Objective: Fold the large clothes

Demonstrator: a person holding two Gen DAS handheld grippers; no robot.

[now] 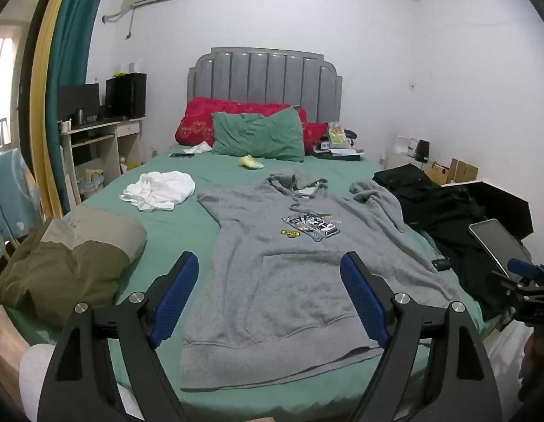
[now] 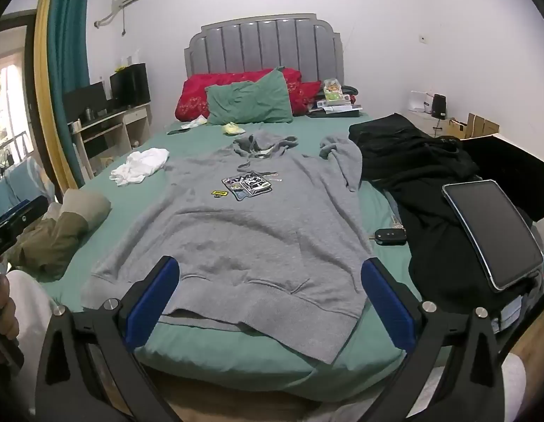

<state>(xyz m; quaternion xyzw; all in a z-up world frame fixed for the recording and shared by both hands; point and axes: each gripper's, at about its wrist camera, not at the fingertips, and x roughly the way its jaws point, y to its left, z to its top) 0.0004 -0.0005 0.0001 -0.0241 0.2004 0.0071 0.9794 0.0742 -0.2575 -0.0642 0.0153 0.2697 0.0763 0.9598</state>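
Both my tools — left (image 1: pixel 268 293), right (image 2: pixel 270 300) — gape empty above the hoodie (image 1: pixel 289 267) hem; bare bed (image 1: pixel 159 232) left; chest print unreadable.

Home bedroom: bed (image 1: pixel 187 176) with padded headboard (image 1: pixel 265 77), pillows (image 1: pixel 258 137), desk (image 1: pixel 96 133).

grey hoodie (image 2: pixel 247 232) flat on green bed (image 2: pixel 208 355), right hand-held gripper (image 2: pixel 268 302) spread empty
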